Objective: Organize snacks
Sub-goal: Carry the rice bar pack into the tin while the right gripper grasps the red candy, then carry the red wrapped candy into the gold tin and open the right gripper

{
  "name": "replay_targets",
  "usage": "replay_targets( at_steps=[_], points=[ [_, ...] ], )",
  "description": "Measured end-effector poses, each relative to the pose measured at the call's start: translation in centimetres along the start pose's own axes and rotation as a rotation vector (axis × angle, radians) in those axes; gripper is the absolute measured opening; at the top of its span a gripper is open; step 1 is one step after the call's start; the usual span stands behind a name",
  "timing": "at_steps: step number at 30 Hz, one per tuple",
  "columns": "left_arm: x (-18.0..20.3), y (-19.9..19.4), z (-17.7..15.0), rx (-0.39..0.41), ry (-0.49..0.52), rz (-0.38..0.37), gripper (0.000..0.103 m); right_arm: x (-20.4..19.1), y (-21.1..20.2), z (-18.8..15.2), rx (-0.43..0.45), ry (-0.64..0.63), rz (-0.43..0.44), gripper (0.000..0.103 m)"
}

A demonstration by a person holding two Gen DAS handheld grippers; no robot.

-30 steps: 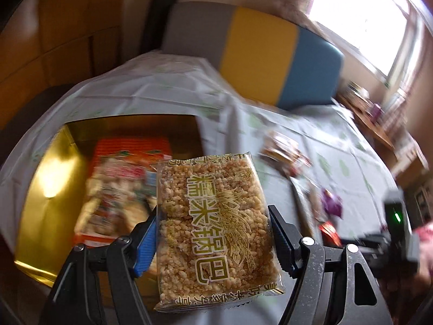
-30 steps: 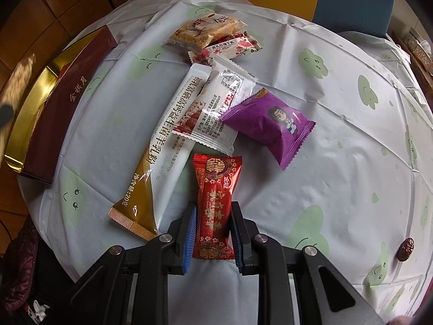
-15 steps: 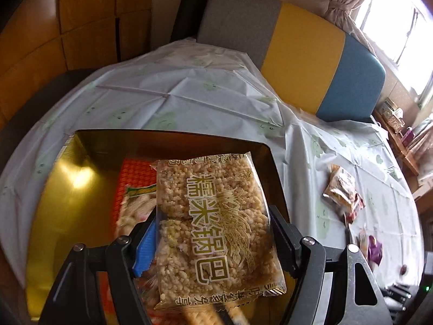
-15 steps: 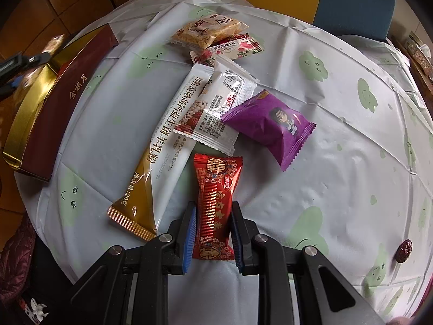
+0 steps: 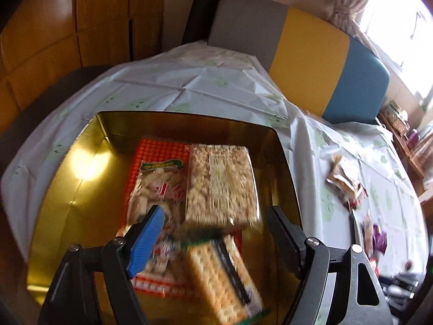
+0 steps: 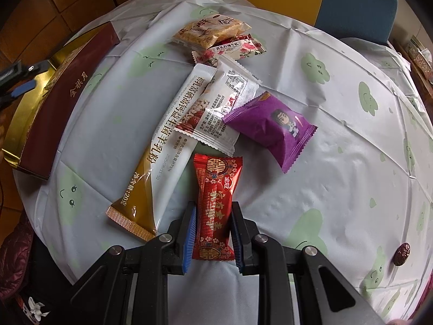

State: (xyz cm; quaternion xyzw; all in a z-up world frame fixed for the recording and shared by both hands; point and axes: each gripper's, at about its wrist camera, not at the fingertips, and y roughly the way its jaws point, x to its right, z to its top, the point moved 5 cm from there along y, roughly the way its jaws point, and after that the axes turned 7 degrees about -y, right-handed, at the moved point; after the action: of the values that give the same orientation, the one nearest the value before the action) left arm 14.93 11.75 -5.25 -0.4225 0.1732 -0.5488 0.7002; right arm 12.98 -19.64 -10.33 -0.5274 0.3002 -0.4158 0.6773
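I am in a home, in a dining or living corner. My table (image 6: pixel 351 178) wears a thin white cloth with green smiling clouds. Behind it stands a padded bench (image 5: pixel 305 54) (grey, yellow and blue), beside wooden wall panels (image 5: pixel 67 27), a tied curtain (image 5: pixel 343 8) and a bright window (image 5: pixel 400 27).

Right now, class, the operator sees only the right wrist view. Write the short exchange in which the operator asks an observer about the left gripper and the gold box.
Operator: Is the left gripper holding anything?
Observer: No, the left gripper is empty, its jaws opening.
Operator: What is inside the gold box?
Observer: In the gold box, a puffed rice pack, just beyond the fingertips.
Operator: Anything else?
Observer: An orange packet lies beside it.
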Motion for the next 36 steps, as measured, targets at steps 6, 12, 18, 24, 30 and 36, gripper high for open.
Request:
replay_targets(
  at_steps=[6, 12, 18, 24, 30, 36],
  points=[
    [0.0, -2.4, -2.5, 0.025, 0.029, -0.008, 0.079, -0.1, -0.1, 0.0, 0.006, -0.010, -0.004, 0.024],
    [-0.2, -4.0, -4.6, 0.034, 0.078, 0.003, 0.079, -0.2, -0.1, 0.0, 0.007, -0.017, -0.012, 0.024],
    [-1.9, -5.0, -5.7, 0.034, 0.061, 0.014, 0.079, -0.3, -0.2, -0.1, 0.011, -0.010, -0.019, 0.024],
    [-3.5, -5.9, -5.8, 0.062, 0.046, 0.031, 0.079, -0.3, -0.4, -0.2, -0.011, 0.019, -0.028, 0.024],
    [-4.3, -6.2, -6.0, 0.076, 0.040, 0.040, 0.079, -0.7, -0.9, -0.8, -0.036, 0.066, -0.048, 0.022],
    [-5.2, -6.3, -5.9, 0.080, 0.012, 0.044, 0.079, -1.2, -1.6, -2.4, -0.017, 0.137, 0.009, 0.022]
  ],
)
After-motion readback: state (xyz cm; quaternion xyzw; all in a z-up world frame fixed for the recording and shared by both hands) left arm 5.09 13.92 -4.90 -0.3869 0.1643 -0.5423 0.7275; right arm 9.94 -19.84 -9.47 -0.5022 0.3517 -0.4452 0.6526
